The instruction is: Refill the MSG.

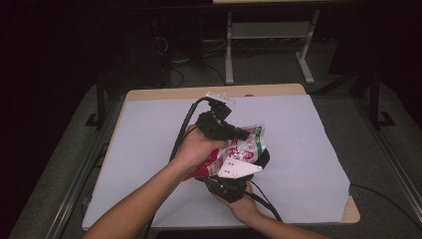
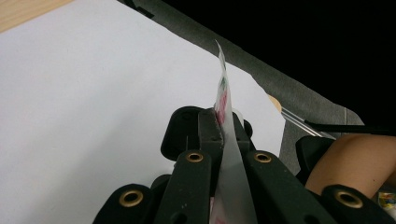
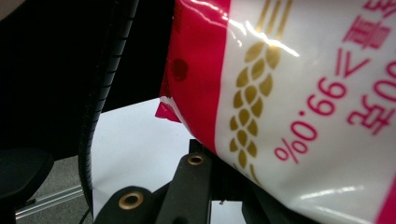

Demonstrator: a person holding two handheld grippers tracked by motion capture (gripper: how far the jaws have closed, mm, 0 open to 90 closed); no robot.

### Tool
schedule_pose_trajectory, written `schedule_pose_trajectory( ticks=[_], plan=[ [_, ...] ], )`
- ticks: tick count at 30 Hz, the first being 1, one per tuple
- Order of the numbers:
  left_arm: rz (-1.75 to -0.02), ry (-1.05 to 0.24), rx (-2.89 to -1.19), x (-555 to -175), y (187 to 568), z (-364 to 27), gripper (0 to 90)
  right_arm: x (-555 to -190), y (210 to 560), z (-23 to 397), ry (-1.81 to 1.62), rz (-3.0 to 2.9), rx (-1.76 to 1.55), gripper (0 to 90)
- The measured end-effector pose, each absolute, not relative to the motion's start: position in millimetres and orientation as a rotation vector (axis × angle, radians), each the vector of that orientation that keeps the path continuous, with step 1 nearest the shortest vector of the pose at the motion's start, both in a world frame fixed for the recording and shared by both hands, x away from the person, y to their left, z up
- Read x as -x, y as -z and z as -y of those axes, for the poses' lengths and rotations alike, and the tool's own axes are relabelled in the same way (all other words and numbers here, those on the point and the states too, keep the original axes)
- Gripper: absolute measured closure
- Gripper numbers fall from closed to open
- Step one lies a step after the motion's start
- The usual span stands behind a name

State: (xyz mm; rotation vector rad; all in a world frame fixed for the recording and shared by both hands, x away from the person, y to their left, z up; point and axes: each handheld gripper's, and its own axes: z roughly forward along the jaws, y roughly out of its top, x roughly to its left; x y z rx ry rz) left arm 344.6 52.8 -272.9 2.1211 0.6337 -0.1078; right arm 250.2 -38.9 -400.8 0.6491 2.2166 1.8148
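- High view: a red-and-white food packet (image 1: pixel 239 149) is held up off the white-covered surface (image 1: pixel 149 149), between the left gripper (image 1: pixel 234 130) and the right gripper (image 1: pixel 234 174).
- Left gripper view: its jaws are clenched on the packet's thin sealed edge (image 2: pixel 224 107).
- Right gripper view: the packet's printed face (image 3: pixel 299 93) lies over the jaws, which I judge clamped on it.
- Judgement: lifting and gripping are done; the packet looks unopened, so pulling or tearing it remains.
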Motion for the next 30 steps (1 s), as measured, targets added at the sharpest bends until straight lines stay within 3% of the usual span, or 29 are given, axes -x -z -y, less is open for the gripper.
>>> schedule_pose_trajectory(
  ticks=[30],
  plan=[
    [-0.653, 0.119, -2.088, -345.8, 273.6, -57.4, 89.9, -252.2, 401.2, 38.5, -1.807, -2.235, -0.633, 90.0]
  ],
)
